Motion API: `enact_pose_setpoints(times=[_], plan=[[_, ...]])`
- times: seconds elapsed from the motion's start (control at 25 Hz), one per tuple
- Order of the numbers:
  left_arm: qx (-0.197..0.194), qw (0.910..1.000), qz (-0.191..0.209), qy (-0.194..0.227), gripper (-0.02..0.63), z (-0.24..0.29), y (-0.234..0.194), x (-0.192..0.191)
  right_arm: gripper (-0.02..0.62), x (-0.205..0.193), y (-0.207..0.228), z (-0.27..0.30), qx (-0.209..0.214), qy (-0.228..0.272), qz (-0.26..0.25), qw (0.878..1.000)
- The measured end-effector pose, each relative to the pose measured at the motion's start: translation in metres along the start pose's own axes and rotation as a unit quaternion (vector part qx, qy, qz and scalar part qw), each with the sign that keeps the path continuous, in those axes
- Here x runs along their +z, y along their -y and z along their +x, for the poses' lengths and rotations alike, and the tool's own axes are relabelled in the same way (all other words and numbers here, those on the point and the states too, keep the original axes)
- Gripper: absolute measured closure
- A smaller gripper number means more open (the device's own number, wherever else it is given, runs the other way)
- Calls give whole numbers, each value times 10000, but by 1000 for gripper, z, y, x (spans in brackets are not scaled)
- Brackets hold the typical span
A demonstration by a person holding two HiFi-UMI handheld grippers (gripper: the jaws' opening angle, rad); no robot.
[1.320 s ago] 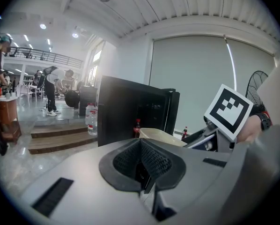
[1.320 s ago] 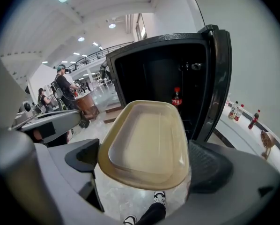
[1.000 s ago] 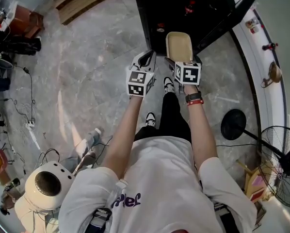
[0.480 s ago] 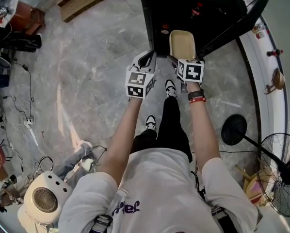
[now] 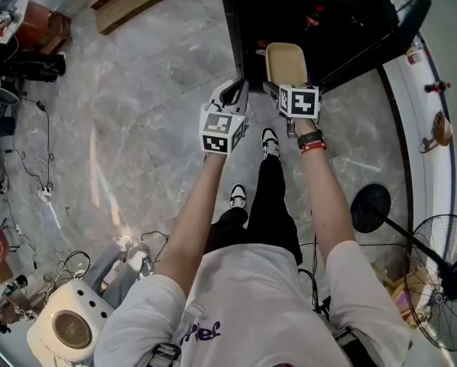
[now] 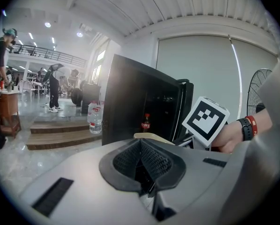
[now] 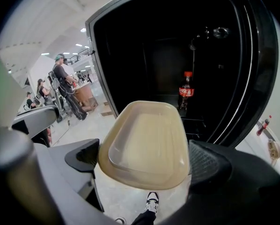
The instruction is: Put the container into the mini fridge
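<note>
**A:** Container first. Who has it, and where is it?

**B:** Nearest the person, the left gripper has its jaws pressed together on nothing and hangs beside the right one. The right gripper is clamped on the near rim of the shallow beige container, one jaw on each side. It holds the container roughly level in the air.

**A:** What has changed over the last second?

**B:** In the head view the container has crept forward. Its far end now overlaps the front edge of the mini fridge opening, and the gap to the cola bottle inside has shrunk. The left gripper has kept pace, near the fridge's left front corner.

**A:** So how far along is it?

**B:** I'd say the carry is nearly over and the insertion is just starting. The door stands wide open on the right. The cola bottle sits deep at the back, so the front of the fridge floor looks free. The container rests on nothing yet.
</note>
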State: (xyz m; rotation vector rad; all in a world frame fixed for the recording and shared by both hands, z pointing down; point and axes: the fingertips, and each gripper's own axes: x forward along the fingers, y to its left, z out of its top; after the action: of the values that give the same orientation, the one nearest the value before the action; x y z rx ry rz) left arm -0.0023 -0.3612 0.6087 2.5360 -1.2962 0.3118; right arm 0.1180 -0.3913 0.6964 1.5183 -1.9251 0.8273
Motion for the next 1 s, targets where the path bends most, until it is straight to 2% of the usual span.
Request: enact_pose_setpoints(times=[0.68, 1.0], plan=[[164, 9998, 26, 143, 584, 33, -23, -11, -5, 40, 17, 64, 116, -21, -256, 9996], [170, 9997, 1, 186, 584, 48, -29, -3, -5, 60, 20, 83, 128, -57, -392, 9991]])
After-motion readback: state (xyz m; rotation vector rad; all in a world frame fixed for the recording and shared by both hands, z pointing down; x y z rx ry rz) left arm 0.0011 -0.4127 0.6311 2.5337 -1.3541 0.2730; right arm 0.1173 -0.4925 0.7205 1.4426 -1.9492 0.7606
